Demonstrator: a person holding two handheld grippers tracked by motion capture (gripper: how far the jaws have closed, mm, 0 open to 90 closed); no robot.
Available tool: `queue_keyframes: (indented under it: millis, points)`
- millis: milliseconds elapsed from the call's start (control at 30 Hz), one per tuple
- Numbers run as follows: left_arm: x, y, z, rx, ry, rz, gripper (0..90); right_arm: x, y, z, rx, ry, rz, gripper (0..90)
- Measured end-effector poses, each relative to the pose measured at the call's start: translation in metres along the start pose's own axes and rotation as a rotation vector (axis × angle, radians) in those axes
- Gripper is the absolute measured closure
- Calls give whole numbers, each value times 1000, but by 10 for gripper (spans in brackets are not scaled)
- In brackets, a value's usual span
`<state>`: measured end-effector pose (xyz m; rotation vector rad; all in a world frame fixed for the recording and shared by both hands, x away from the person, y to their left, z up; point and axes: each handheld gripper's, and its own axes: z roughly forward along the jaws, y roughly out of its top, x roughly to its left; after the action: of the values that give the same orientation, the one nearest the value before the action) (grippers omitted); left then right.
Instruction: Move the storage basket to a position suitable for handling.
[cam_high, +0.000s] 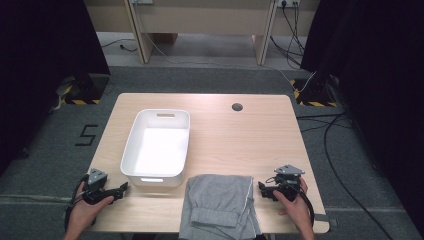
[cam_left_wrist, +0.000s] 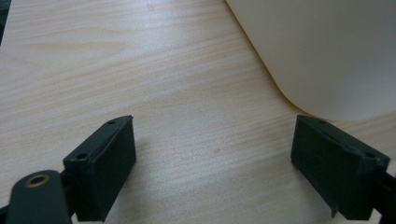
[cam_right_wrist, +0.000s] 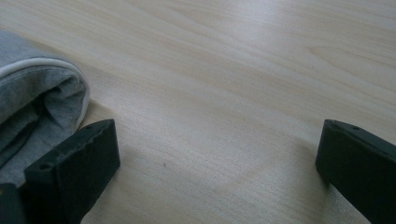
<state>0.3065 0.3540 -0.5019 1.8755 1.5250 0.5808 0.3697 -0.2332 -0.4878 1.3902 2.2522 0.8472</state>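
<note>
Here, both grippers flank the grey garment (cam_high: 218, 205).

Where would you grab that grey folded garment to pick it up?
Probably its right edge, by the white-piped hem, coming in from the right. The grey garment lies flat there, and the open right gripper sits beside that edge, jaws apart over bare table.

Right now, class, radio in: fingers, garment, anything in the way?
Left gripper open, right gripper open, both empty. Grey garment folded at near edge, untouched. White bin empty; nothing between.
</note>
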Motion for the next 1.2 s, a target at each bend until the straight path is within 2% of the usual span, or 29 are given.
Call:
queue_keyframes:
  millis: [200, 233, 267, 300, 367, 400, 433, 467, 533, 633, 900, 1000, 1200]
  points:
    - [0, 0, 0, -1, -3, 0, 134, 0, 0, 0, 0, 2, 0, 6]
    - [0, -2, -2, -2, -36, 15, 134, -1, 0, 1, -1, 2, -6, 6]
    - [0, -2, -2, -2, -36, 15, 135, -1, 0, 1, -1, 2, -6, 6]
    - [0, -3, -4, -8, -58, 6, 135, -1, 0, 1, -1, 2, -6, 6]
    - [-2, -4, -7, -4, -91, -19, 140, -1, 0, 1, -1, 2, -6, 6]
    - [-5, -5, -11, -2, -128, -35, 146, -1, 0, 1, -1, 3, -6, 6]
    - [-5, -5, -11, -2, -128, -35, 147, -1, 0, 1, -1, 3, -6, 6]
    - [-5, -5, -16, -12, -183, -78, 147, -1, 0, 1, -1, 3, -6, 6]
    - [-6, -6, -19, -16, -179, -86, 147, -1, 0, 1, -1, 3, -6, 6]
    - [-11, -8, -24, -24, -156, -65, 147, -1, 0, 1, -1, 4, -6, 6]
    - [-29, -4, -35, -50, -181, -53, 146, -1, 0, 1, -1, 4, -7, 6]
    - [-41, 1, -41, -81, -195, -35, 146, -1, 0, 1, -1, 4, -7, 6]
    - [-54, 9, -42, -115, -207, -28, 146, -1, 0, 1, -1, 4, -7, 6]
